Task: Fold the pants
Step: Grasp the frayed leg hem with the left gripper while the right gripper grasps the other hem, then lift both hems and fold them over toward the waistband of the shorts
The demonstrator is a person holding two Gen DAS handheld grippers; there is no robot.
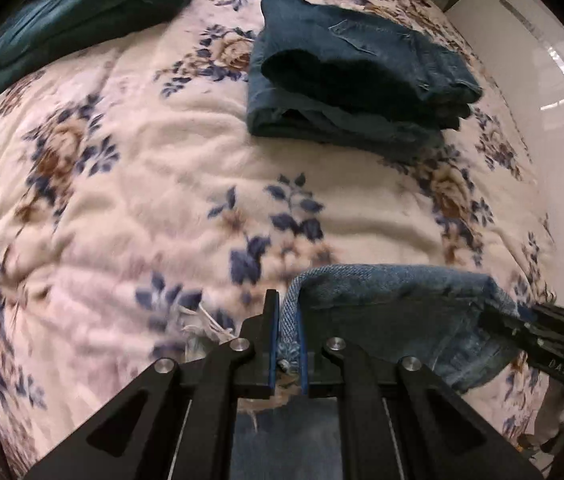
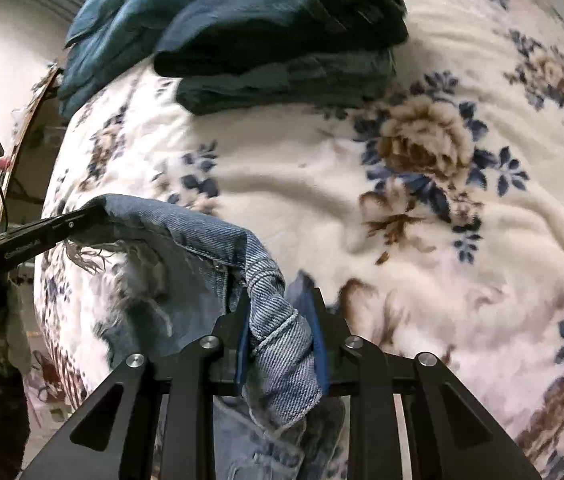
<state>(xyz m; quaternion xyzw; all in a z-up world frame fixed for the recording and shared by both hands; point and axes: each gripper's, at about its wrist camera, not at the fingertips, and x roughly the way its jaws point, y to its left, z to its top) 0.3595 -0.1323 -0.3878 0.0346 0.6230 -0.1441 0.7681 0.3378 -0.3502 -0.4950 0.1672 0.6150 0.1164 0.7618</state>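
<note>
**Denim held at both corners above the bed**

Left wrist view: the left gripper (image 1: 287, 332) has its blue-padded fingers (image 1: 273, 344) pinched narrow on an edge of the light-blue jeans (image 1: 393, 292), which rise from between the pads and stretch across to the right gripper (image 1: 497, 316), clamped on the far corner. Frayed white threads (image 1: 210, 324) hang just beside the left pads. Beyond, on the floral fleece blanket (image 1: 162, 152), sits a stack of folded dark jeans (image 1: 353, 76), well apart from the held pair; a teal pillow (image 1: 82, 8) lies at the upper left.

Right wrist view: the right gripper (image 2: 282, 320) is closed on a thick bunch of seamed denim — likely the waistband or a hem, though the crumpling makes it hard to say. The jeans (image 2: 186, 240) sag toward the left gripper (image 2: 94, 216), which grips the opposite corner. Most of the garment hangs below both tools, out of sight.

To do this step well, I would judge that both grips should stay level and the held edge be drawn taut before it is laid on the bare blanket in front of the stack — slack in the middle would set a crooked crease. The bunched right-hand grip may release unevenly.
</note>
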